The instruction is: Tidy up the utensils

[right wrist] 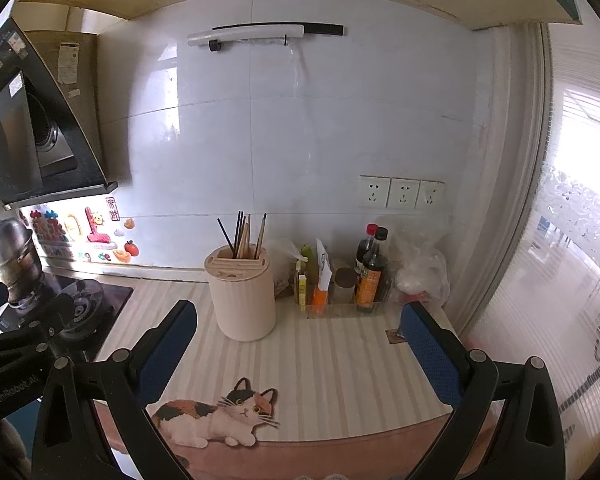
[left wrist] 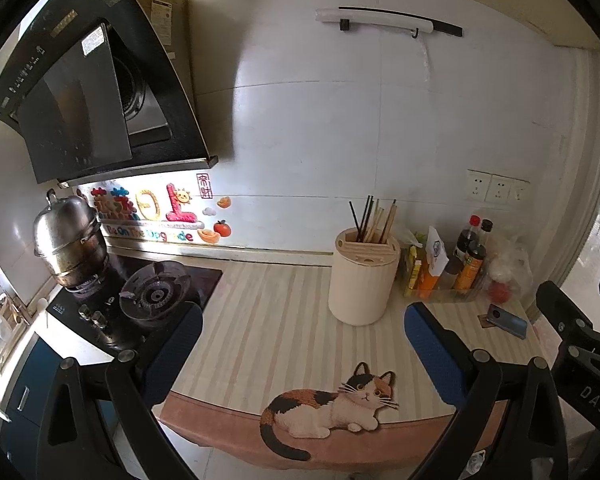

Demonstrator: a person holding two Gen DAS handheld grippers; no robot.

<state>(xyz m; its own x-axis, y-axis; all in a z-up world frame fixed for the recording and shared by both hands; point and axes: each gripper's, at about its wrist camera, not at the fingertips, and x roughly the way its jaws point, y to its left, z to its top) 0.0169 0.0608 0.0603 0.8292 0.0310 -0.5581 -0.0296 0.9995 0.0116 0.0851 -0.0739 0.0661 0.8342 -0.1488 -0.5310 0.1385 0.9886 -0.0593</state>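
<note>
Both tongs, left tongs (left wrist: 304,344) and right tongs (right wrist: 300,340), hang empty with fingers apart above the desk (right wrist: 340,360), facing the chopsticks (right wrist: 242,236) that stand upright ahead in the holder (right wrist: 242,300), seemingly already stowed.

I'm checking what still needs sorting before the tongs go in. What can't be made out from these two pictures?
- Chopsticks: lower ends hidden inside the holder in both views; the count is unclear where they overlap.
- Phone: left view shows it; in the right view a finger hides nearly all of it.
- Bottle labels: too small to read.
- Bag contents: blurred by plastic.
</note>
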